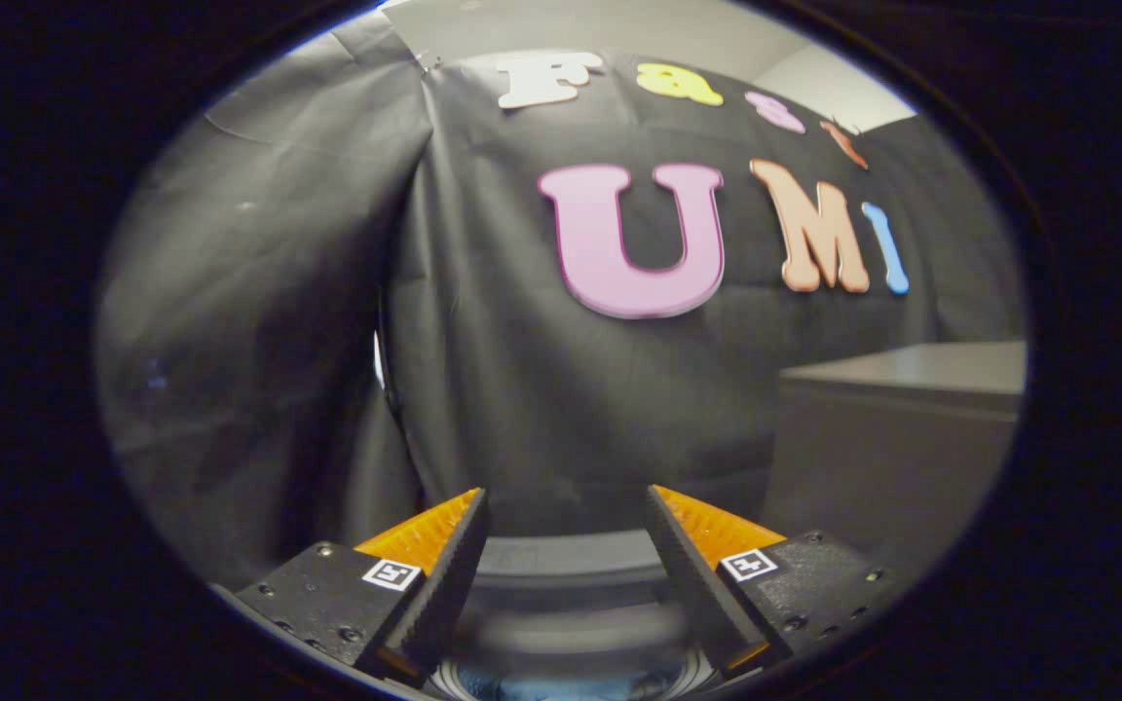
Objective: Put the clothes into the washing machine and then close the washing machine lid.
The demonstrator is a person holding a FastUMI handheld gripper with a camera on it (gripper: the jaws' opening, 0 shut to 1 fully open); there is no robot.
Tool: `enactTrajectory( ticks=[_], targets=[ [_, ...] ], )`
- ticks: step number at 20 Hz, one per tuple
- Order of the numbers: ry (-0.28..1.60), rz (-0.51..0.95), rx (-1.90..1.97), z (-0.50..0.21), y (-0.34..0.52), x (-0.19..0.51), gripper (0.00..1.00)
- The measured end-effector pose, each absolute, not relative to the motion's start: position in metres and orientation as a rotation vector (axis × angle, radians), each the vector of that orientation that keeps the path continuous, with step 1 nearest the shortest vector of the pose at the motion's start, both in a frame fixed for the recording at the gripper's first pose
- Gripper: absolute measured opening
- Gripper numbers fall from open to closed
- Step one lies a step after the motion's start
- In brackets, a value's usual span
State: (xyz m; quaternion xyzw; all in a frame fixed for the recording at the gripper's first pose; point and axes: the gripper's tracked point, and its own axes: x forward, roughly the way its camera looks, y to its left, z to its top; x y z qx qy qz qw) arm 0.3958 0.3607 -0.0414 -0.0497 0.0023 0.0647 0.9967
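Observation:
My gripper stands open with nothing between its fingers, held up and facing the black cloth wall. Low between the fingers I see the grey rim of the washing machine, blurred. Below that rim, something blue shows inside the opening; it may be cloth, but I cannot tell. The machine's lid is hidden from me.
A grey cabinet or box stands beyond the right finger, its flat top about level with mid-wall. The black cloth wall hangs straight ahead and folds round to the left.

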Motion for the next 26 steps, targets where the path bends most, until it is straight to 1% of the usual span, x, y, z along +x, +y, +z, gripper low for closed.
enactTrajectory(
  ticks=[7, 13, 17, 26],
  targets=[
    [0.093, 0.17, -0.101, -0.046, 0.36, 0.397, 0.97],
    [0.105, 0.167, -0.079, -0.05, 0.359, 0.393, 0.97],
    [0.123, 0.19, -0.05, -0.046, 0.358, 0.367, 0.97],
    [0.08, 0.187, -0.099, -0.011, 0.341, 0.311, 0.97]
  ],
)
